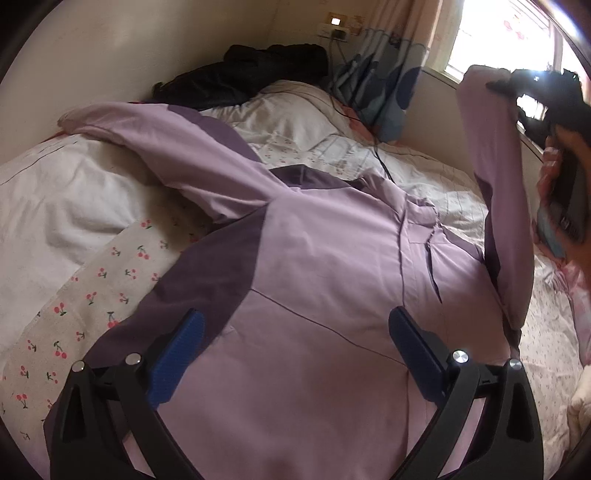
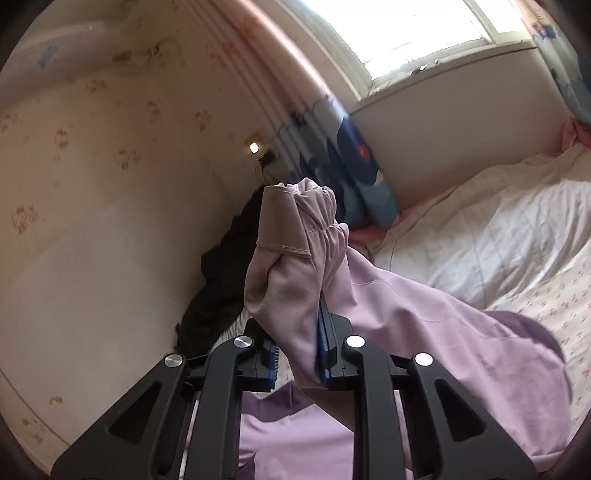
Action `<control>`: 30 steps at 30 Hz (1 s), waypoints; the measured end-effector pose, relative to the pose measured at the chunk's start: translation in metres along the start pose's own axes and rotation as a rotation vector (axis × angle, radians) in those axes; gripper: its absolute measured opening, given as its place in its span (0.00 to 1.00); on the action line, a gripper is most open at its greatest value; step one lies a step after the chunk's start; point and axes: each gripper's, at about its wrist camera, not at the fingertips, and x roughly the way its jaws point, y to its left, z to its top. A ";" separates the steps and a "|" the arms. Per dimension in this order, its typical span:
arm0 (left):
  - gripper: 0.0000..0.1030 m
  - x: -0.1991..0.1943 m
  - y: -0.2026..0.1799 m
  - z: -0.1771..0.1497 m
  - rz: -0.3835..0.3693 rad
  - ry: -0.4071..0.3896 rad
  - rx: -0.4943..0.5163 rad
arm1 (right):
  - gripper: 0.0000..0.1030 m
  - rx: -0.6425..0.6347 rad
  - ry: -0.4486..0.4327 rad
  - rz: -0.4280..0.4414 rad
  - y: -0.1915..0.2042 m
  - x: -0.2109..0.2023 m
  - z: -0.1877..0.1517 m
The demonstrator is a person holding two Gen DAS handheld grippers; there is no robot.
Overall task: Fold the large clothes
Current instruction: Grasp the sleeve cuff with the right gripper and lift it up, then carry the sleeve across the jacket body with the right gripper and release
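Note:
A large lilac jacket (image 1: 317, 251) with dark purple panels lies spread front-up on the bed. My left gripper (image 1: 295, 332) hovers open over its lower part, blue pads wide apart, nothing between them. One sleeve (image 1: 495, 192) is lifted off the bed at the right, hanging from my right gripper (image 1: 517, 86), which a hand holds. In the right wrist view the right gripper (image 2: 306, 332) is shut on the sleeve's elastic cuff (image 2: 295, 251), which bunches above the blue pads. The other sleeve (image 1: 147, 136) stretches away to the upper left.
The bed carries a white quilt (image 1: 74, 206) and a cherry-print sheet (image 1: 92, 295). A black garment (image 1: 251, 74) lies by the wall at the head. A dark cable (image 1: 373, 147) trails across the bedding. A blue patterned curtain (image 1: 391, 74) hangs beside the window (image 2: 413, 33).

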 end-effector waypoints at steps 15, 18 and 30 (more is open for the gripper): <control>0.93 -0.004 0.031 0.010 0.058 -0.010 -0.082 | 0.16 -0.051 0.184 -0.031 0.004 0.072 -0.099; 0.93 -0.005 0.039 0.013 0.071 -0.014 -0.097 | 0.16 -0.065 0.214 -0.047 0.001 0.084 -0.122; 0.93 -0.010 0.088 0.027 0.126 -0.032 -0.243 | 0.16 -0.093 0.321 -0.081 -0.007 0.117 -0.193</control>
